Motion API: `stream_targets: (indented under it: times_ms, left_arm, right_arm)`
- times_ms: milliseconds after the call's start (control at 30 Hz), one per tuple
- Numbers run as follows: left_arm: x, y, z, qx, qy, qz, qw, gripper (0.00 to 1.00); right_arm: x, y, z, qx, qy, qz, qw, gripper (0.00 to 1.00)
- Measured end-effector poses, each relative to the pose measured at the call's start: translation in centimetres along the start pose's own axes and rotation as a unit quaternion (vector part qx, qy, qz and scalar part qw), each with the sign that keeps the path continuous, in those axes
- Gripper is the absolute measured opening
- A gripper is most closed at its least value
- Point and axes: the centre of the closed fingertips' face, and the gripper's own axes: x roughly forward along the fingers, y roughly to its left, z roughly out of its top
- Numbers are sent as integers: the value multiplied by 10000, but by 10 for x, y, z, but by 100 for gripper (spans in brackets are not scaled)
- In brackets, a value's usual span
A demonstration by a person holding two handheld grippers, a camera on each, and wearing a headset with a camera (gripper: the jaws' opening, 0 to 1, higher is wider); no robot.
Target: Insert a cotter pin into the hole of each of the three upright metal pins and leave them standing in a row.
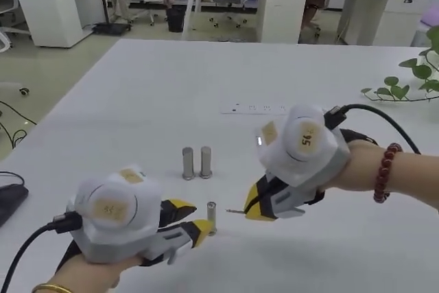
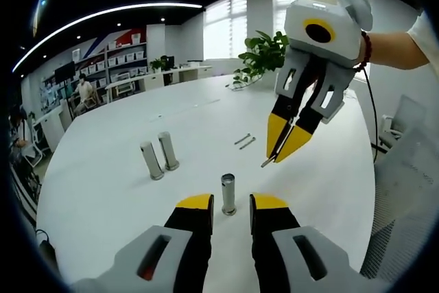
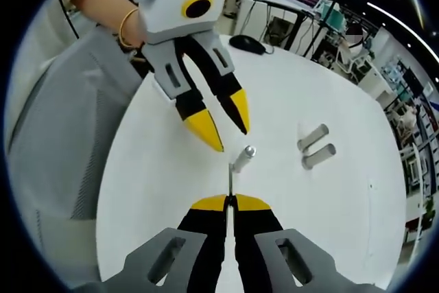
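A thin metal cotter pin (image 3: 230, 180) is clamped in the closed right tool (image 3: 230, 201). The left tool (image 2: 231, 202) is held open and empty, just before a short upright grey metal pin (image 2: 228, 190).

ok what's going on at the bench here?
A person works two handheld grippers. The right gripper is shut on a cotter pin, aimed at the nearest metal pin, which stands upright at the tips of the open left gripper. It isn't in the hole yet. Two more metal pins stand side by side further back; two spare cotter pins lie on the table.
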Motion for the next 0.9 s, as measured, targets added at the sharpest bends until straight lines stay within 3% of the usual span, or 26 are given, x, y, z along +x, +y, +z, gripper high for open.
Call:
stream_targets:
  times_ms: [500,900]
  left_arm:
    - [19,1,-7,-31,129,-32,9999,20]
    - [27,2,-7,-138,128,-4,9998,16]
  right_arm:
    - [11,-8,-3,139,178,-45,9997,4]
    - [19,-12,3,217,160,-25,9996,4]
